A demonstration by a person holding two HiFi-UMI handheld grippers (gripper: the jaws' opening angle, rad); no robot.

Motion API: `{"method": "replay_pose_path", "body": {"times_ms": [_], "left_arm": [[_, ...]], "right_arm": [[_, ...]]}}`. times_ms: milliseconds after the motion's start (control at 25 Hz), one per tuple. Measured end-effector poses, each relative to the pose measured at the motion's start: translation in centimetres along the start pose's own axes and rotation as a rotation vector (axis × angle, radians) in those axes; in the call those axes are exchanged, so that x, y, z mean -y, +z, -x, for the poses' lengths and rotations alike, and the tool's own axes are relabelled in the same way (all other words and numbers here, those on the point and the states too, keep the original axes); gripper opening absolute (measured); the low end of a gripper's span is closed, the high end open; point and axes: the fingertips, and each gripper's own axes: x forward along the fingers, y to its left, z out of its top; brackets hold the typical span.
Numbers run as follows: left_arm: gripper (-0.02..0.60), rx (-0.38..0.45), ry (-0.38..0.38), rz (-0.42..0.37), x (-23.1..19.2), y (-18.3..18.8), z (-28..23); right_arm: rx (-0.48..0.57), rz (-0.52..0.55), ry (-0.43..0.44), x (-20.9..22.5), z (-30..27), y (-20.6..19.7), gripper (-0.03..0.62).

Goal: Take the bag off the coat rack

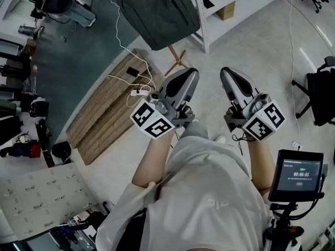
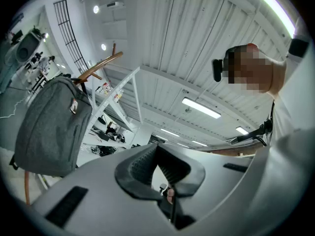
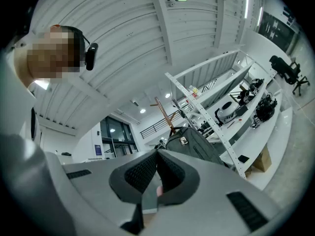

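Note:
A dark grey backpack (image 1: 157, 12) hangs from a wooden coat rack (image 1: 177, 60) ahead of me; only the rack's lower post and feet show in the head view. The backpack (image 2: 49, 127) fills the left of the left gripper view, hung on a wooden arm (image 2: 101, 65). In the right gripper view the backpack (image 3: 197, 144) sits at centre under the rack's post (image 3: 165, 114). My left gripper (image 1: 184, 83) and right gripper (image 1: 233, 82) are held side by side, tilted upward, well short of the bag. Both are shut with nothing between the jaws.
White metal shelving (image 1: 230, 4) stands right of the rack. A wooden board (image 1: 112, 106) with white cables lies on the floor at left. Equipment lines the left edge. A black office chair (image 1: 322, 95) and a small screen (image 1: 298, 174) are at the right.

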Motion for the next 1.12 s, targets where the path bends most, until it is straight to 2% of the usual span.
{"method": "replay_pose_path", "body": {"times_ms": [80, 160, 320, 520, 680, 840, 920, 1040, 1080, 1120], "left_arm": [[0.006, 0.006, 0.019, 0.001, -0.5, 0.7, 0.7], [0.006, 0.014, 0.041, 0.003, -2.9, 1.3, 0.8], [0.006, 0.026, 0.067, 0.001, -11.0, 3.1, 0.0], [0.008, 0.056, 0.107, -0.02, -20.4, 7.4, 0.1], [0.012, 0.062, 0.159, -0.05, -27.3, 10.0, 0.4], [0.027, 0.06, 0.222, -0.085, -32.7, 11.5, 0.0], [0.044, 0.067, 0.264, -0.121, -33.8, 13.0, 0.9], [0.113, 0.047, 0.346, -0.223, -34.7, 15.1, 2.7], [0.137, 0.031, 0.374, -0.26, -35.0, 15.5, 3.2], [0.159, 0.011, 0.402, -0.298, -35.2, 15.9, 3.6]], "right_arm": [[-0.005, -0.016, -0.014, 0.0, -0.4, -0.2, 0.006], [-0.014, -0.024, -0.016, 1.1, -2.3, -0.8, 0.006], [-0.047, -0.012, 0.0, 4.7, -9.9, -2.7, 0.006], [-0.088, 0.002, 0.024, 7.9, -20.0, -4.1, 0.006], [-0.082, 0.015, 0.048, 10.7, -26.9, -4.2, 0.006], [-0.077, 0.06, 0.052, 14.6, -31.2, -3.1, 0.008], [-0.063, 0.097, 0.037, 15.1, -32.3, -1.9, 0.008], [-0.027, 0.186, 0.005, 15.2, -32.9, 0.8, 0.009], [-0.02, 0.235, 0.0, 15.2, -33.1, 1.8, 0.021], [-0.02, 0.291, 0.0, 15.0, -33.3, 2.8, 0.061]]}}
